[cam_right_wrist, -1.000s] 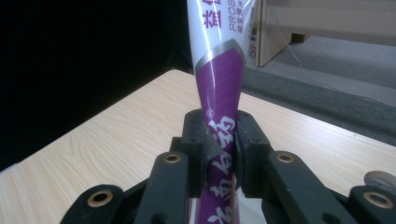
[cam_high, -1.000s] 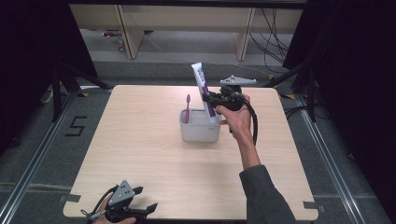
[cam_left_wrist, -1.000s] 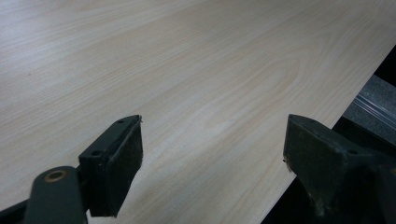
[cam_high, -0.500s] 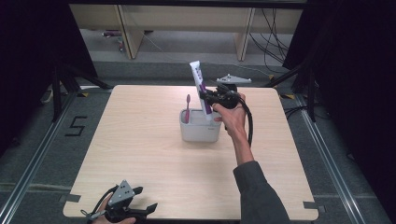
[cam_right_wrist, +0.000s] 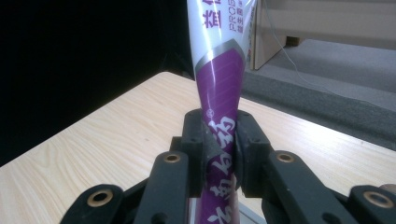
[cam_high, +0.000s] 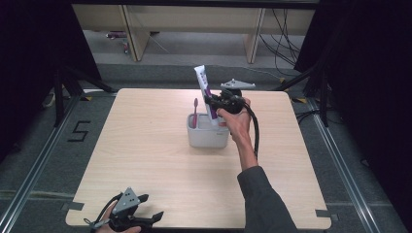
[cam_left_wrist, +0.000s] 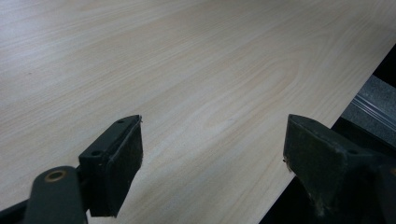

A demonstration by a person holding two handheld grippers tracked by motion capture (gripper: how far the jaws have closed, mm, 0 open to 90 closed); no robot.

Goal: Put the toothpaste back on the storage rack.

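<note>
Holder (cam_high: pixel 208 138) contains toothbrush (cam_high: pixel 195 112) and tongs-held toothpaste (cam_high: pixel 204 87).

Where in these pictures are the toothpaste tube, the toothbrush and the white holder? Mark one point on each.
toothpaste tube (cam_right_wrist: pixel 219 84), right gripper view, on its purple body above the jaws.
toothbrush (cam_high: pixel 195 112), high view, on its pink handle.
white holder (cam_high: pixel 206 140), high view, on its front wall.

Tongs (cam_left_wrist: pixel 212 158): the two black jaws stand wide apart, nothing between them.
Counter (cam_left_wrist: pixel 196 70): pale wood grain beneath the tongs; its edge runs at right.
</note>
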